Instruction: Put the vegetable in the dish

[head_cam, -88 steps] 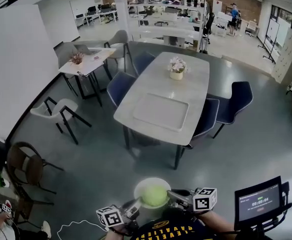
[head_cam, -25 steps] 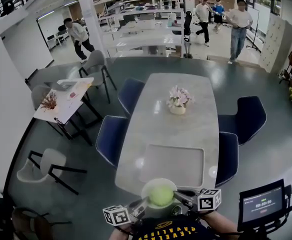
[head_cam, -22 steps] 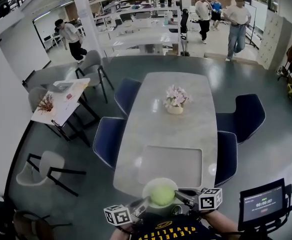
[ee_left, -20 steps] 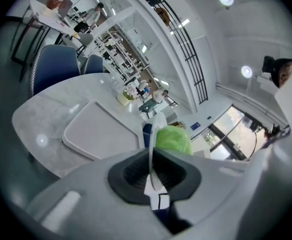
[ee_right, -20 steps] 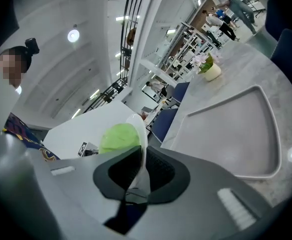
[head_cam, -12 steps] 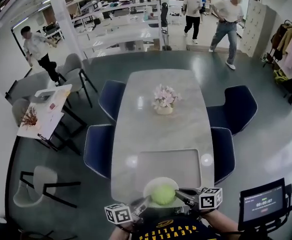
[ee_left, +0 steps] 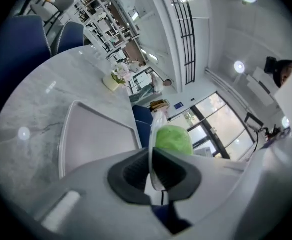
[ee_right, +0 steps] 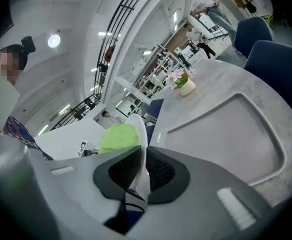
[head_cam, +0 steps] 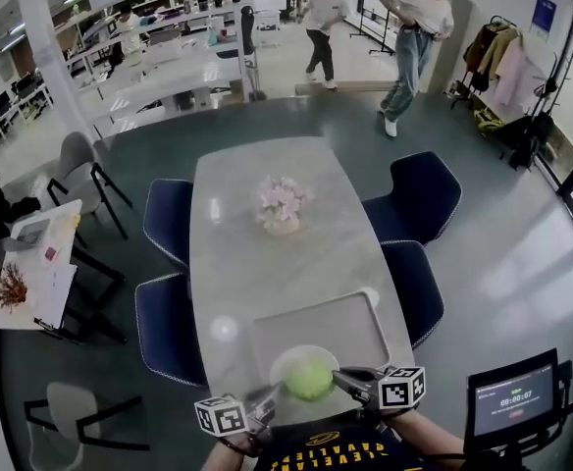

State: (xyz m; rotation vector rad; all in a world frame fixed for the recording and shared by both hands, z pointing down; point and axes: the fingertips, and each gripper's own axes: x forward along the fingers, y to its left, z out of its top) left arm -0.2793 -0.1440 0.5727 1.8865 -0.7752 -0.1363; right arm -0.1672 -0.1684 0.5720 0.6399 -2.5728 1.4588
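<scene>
A white dish (head_cam: pixel 283 359) carries a round pale-green vegetable (head_cam: pixel 309 379) and hangs over the near end of the table, above the front edge of a grey tray (head_cam: pixel 318 324). My left gripper (head_cam: pixel 269 398) is shut on the dish's left rim, and my right gripper (head_cam: pixel 344 382) is shut on its right rim. In the left gripper view the thin dish rim (ee_left: pixel 151 149) stands between the dark pads of the left gripper (ee_left: pixel 151 171), with the vegetable (ee_left: pixel 174 139) behind it. The right gripper view shows the right gripper (ee_right: pixel 142 171) pinching the dish rim (ee_right: pixel 140 129) beside the vegetable (ee_right: pixel 119 136).
The long grey table (head_cam: pixel 237 253) holds a flower pot (head_cam: pixel 281 206) at its middle. Dark blue chairs (head_cam: pixel 171 327) stand along both long sides. A small monitor (head_cam: pixel 514 400) is at the lower right. People walk at the far end of the room.
The view has closed in on the table and swung right. The dish with the vegetable now hangs over the table's near end, and both grippers have kept their hold.
</scene>
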